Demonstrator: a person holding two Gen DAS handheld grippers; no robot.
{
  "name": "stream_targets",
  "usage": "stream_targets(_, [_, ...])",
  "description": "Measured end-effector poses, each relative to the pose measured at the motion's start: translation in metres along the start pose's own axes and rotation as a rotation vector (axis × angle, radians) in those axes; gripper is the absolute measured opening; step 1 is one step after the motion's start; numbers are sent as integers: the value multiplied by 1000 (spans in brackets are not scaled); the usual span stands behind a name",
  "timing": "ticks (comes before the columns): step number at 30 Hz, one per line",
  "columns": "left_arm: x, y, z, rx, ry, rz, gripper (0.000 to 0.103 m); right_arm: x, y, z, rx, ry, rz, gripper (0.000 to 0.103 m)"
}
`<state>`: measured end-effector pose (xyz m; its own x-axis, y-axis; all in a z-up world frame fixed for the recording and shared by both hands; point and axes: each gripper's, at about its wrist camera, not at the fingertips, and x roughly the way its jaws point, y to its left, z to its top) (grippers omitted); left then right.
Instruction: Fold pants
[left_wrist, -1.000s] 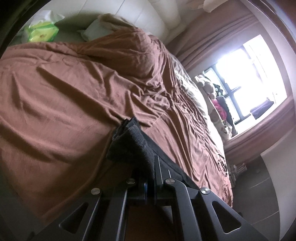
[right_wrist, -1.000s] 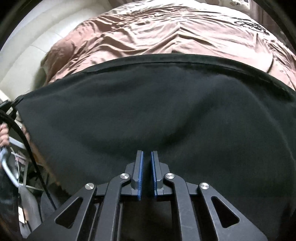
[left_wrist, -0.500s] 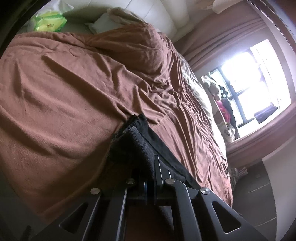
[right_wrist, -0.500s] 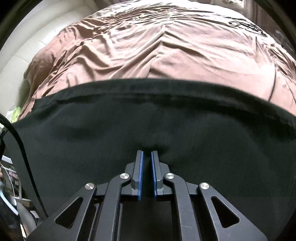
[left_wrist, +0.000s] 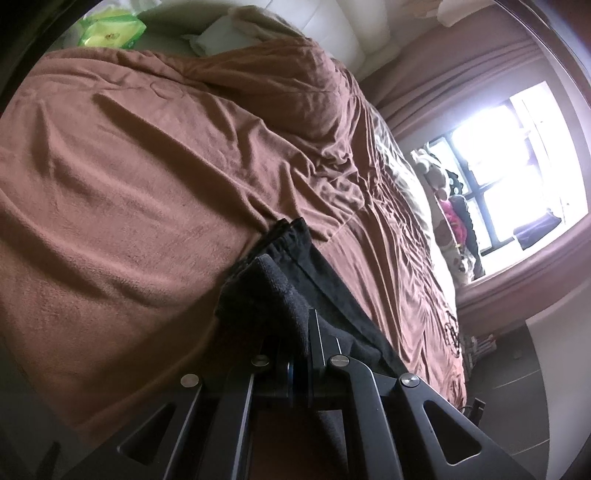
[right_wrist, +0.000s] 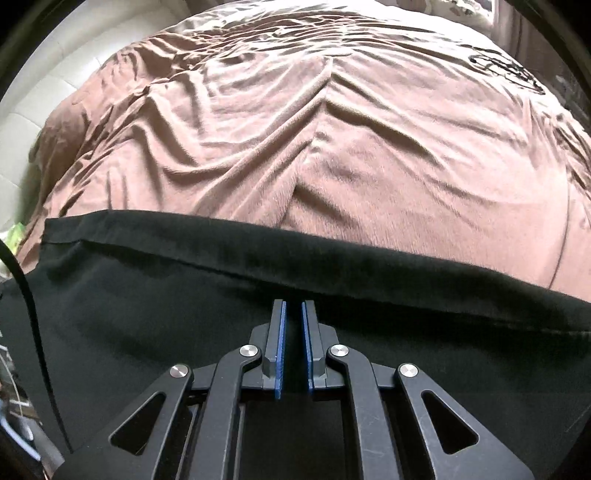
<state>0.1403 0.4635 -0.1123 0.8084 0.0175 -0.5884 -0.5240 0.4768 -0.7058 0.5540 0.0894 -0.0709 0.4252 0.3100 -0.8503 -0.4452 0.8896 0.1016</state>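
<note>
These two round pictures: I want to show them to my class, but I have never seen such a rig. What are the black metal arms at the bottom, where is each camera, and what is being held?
Each picture comes from a wide-angle camera fixed on a hand-held, two-finger gripper, looking forward along its fingers. No robot: a person holds one in each hand. The left gripper and the right gripper are both shut on the black pants, stretched over a bed with a rumpled brown blanket. In the left view, a window and a green packet show beyond.
</note>
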Motion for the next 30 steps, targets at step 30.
stream_targets(30, [-67, -146, 0, 266, -85, -195, 4, -90, 36, -159, -87, -31, 82, 6])
